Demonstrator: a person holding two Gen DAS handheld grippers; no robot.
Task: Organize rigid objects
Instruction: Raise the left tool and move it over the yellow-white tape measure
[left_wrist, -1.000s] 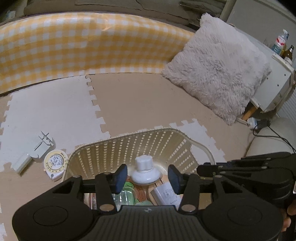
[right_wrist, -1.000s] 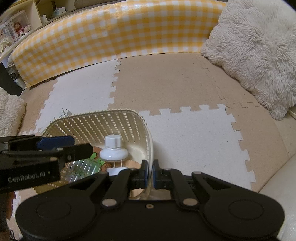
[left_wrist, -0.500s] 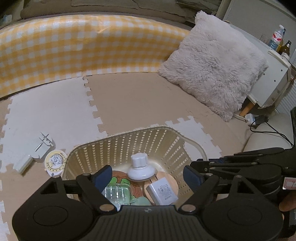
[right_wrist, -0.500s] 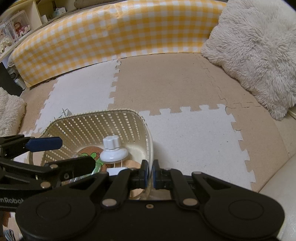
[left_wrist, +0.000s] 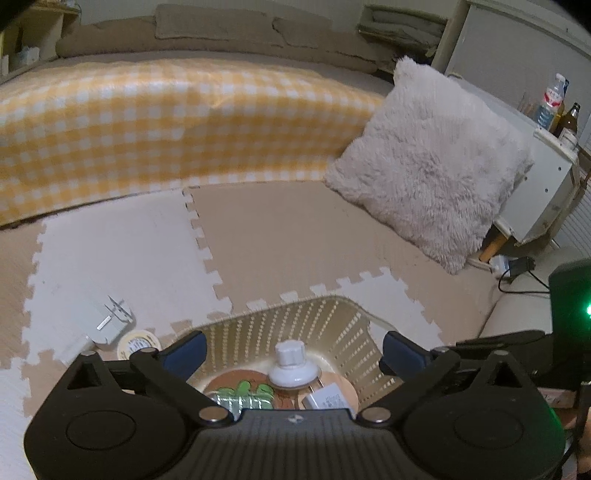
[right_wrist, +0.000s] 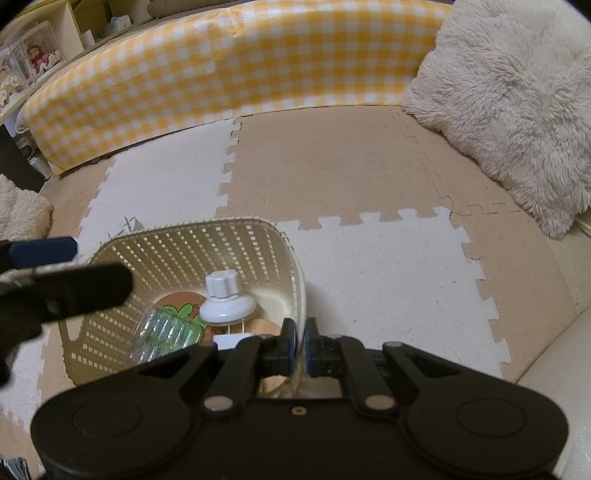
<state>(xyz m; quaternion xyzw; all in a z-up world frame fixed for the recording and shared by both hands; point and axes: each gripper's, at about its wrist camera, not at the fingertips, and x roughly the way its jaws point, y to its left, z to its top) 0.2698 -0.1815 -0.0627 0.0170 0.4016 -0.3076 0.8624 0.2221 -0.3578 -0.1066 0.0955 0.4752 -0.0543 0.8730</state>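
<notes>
- On foam mat (right_wrist: 369, 280): basket (right_wrist: 177, 251), slatted, cream.
- Inside basket: white knob (left_wrist: 292, 365), white charger (left_wrist: 327, 400), clear ribbed container (right_wrist: 166, 332), cork coaster (left_wrist: 236, 382) under them.
- Left gripper (left_wrist: 291, 354) above basket; jaws have just been opening, now wide apart, nothing between them.
- Right gripper (right_wrist: 300, 341) fingers clamped together on basket's near rim.
- Left of basket, on mat: plug adapter (left_wrist: 110, 319), round tape (left_wrist: 138, 343).

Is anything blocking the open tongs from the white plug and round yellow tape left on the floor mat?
Nothing visible does: white plug and round yellow tape lie beside the cream basket, left tongs open above.
</notes>
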